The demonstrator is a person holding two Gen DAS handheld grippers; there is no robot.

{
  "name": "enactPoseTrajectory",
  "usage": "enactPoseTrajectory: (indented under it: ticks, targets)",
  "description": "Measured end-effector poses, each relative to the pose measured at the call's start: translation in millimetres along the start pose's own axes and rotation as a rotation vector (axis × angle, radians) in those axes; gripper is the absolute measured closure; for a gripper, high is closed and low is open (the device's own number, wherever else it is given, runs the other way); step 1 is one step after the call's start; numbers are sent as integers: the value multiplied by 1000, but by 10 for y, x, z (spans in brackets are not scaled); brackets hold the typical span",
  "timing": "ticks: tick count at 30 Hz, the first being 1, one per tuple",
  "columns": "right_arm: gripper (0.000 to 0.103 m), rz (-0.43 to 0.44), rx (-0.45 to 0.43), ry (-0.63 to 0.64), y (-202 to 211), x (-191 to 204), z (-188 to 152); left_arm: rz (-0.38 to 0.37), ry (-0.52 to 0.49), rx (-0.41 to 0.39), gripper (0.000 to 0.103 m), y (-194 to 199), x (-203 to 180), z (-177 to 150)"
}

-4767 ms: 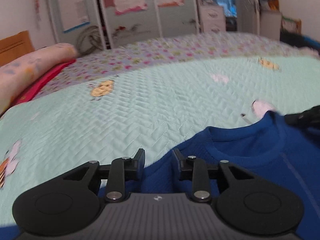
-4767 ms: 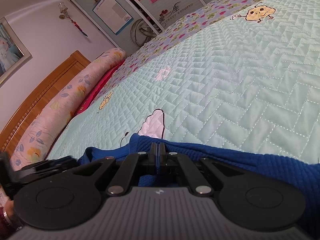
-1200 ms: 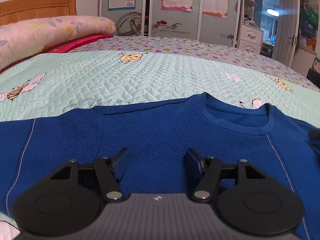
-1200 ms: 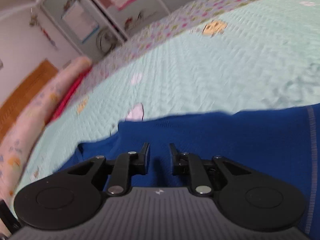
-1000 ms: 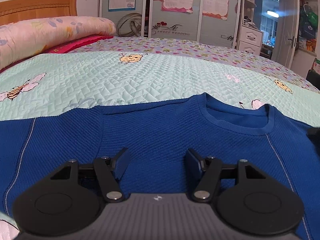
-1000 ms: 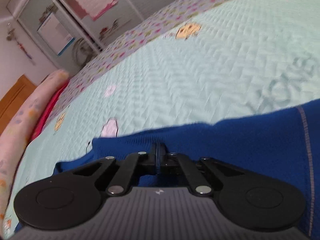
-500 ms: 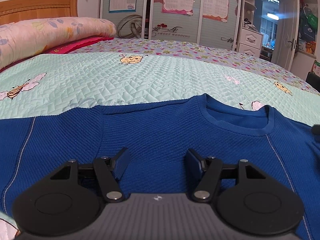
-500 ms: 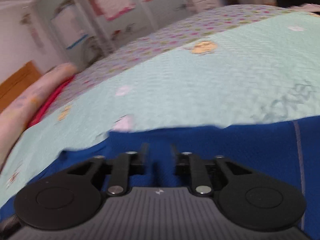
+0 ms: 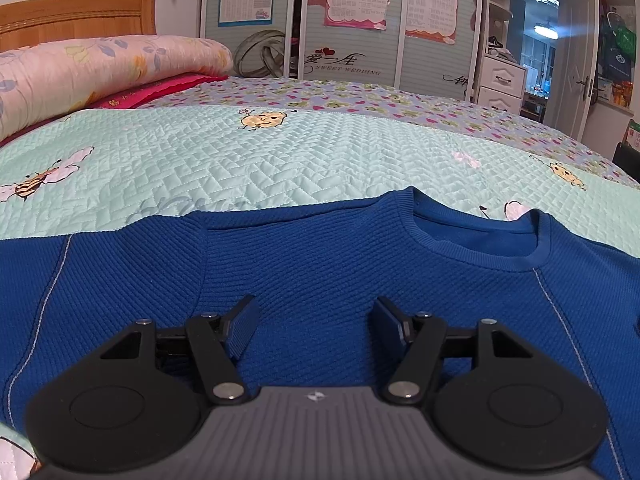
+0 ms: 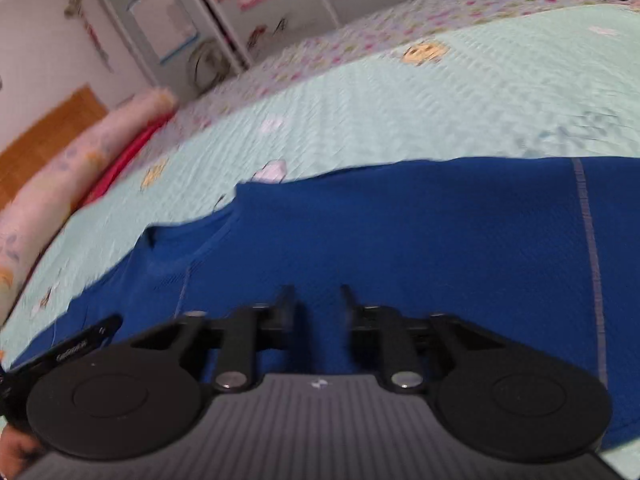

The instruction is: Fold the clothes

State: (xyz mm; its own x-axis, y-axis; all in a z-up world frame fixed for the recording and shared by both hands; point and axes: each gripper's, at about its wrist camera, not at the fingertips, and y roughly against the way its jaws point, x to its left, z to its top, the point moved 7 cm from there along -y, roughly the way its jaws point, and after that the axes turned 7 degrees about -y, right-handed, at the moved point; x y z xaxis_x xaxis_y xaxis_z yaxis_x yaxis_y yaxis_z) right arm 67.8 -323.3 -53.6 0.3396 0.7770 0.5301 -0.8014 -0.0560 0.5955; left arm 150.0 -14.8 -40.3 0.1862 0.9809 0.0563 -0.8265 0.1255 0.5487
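A blue knit sweater (image 9: 328, 264) lies spread flat on the mint quilted bed cover (image 9: 304, 152), its round collar (image 9: 480, 240) toward the upper right in the left wrist view. My left gripper (image 9: 314, 322) hovers low over the chest, wide open, nothing between its fingers. The right wrist view is blurred by motion. There the sweater (image 10: 420, 232) fills the middle, and my right gripper (image 10: 316, 304) is open above it, jaws a small gap apart and holding nothing. The other gripper's edge (image 10: 76, 346) shows at the lower left.
A rolled floral quilt (image 9: 92, 68) and a red blanket lie at the bed's left by the wooden headboard (image 9: 76, 12). Wardrobe doors with posters (image 9: 356, 20) stand beyond the bed. A white drawer unit (image 9: 502, 84) and a doorway are at the right.
The right gripper shut on the sweater's shoulder about a second ago, then opened and pulled back over the body. The left gripper stayed open and almost still.
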Motion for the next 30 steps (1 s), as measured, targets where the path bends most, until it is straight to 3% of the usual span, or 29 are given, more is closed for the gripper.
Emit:
enactPoseTrajectory:
  ticks: [2, 4, 8, 9, 10, 13, 17, 20, 21, 23, 27, 30]
  targets:
    - [82, -12, -28, 1, 133, 49, 2, -2, 3, 0, 36, -1, 5, 0]
    - [76, 31, -51, 48, 294, 195, -70, -4, 5, -1, 36, -1, 10, 0]
    - [77, 31, -24, 18, 383, 89, -162, -13, 17, -3, 36, -6, 13, -8]
    - [91, 28, -16, 8, 400, 54, -182, -15, 21, -3, 36, -5, 18, -8]
    - [92, 25, -9, -2, 418, 19, -202, -15, 21, -2, 36, -6, 18, -7]
    - [81, 47, -35, -3, 641, 42, -251, -10, 14, 0, 36, -8, 8, -3]
    - [79, 166, 1, -36, 1063, 98, -547, 1, 0, 6, 36, 0, -11, 8]
    - [82, 108, 55, -68, 1116, -130, -748, 23, -16, 48, 34, 69, -24, 25]
    - [89, 93, 57, -82, 1145, -205, -772, 18, -8, 63, 35, 143, -26, 26]
    - [85, 101, 43, -104, 1278, -225, -777, -23, -2, 81, 36, 380, -91, 2]
    - [83, 165, 27, -105, 1595, -130, -842, -180, -92, 67, 36, 1063, -474, -136]
    - [83, 191, 54, -80, 1781, -41, -988, -213, -64, 94, 36, 1458, -508, -383]
